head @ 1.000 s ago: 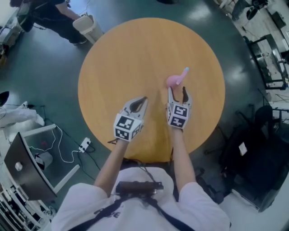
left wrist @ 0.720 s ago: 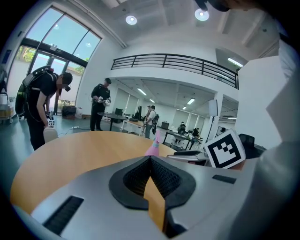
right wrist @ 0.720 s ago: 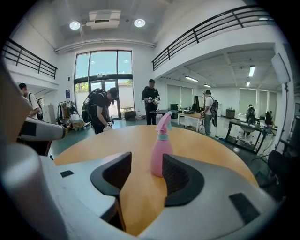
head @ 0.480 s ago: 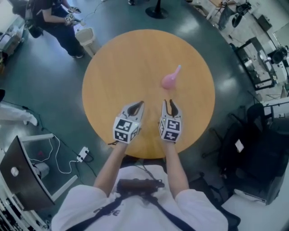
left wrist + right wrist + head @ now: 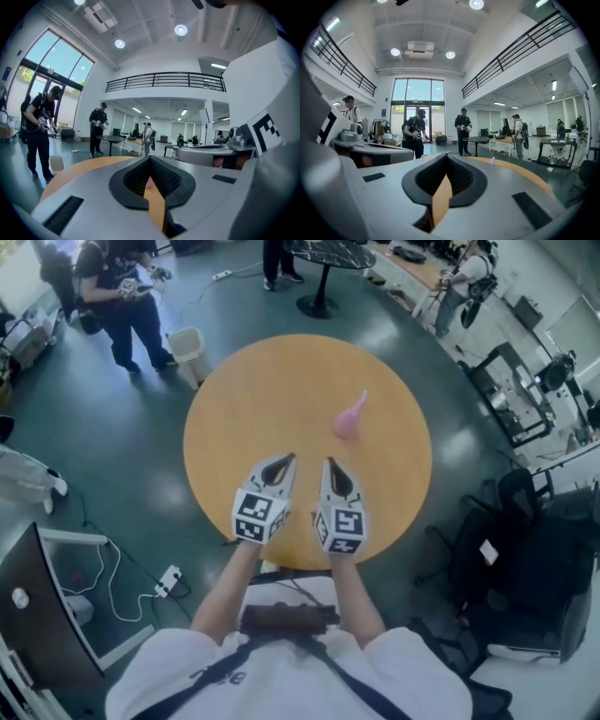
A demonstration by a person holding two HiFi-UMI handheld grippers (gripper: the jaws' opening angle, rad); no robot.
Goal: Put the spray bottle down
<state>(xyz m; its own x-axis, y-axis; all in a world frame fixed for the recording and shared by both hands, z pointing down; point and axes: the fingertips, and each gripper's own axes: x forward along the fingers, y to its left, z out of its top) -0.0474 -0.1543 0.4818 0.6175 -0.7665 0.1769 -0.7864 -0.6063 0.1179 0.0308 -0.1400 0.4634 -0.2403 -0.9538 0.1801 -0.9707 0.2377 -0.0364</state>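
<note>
The right gripper (image 5: 330, 463) has pulled back from the bottle (image 5: 350, 418) to the table's (image 5: 253, 390) near edge, its jaws now closed on nothing. It is beside the closed, empty left gripper (image 5: 285, 459). The bottle stays mid-table, apart from both.

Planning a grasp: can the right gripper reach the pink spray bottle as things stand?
Probably yes. The spray bottle sits alone on the table, with only bare wood between it and the right gripper. The jaws are shut, so they must open first.
</note>
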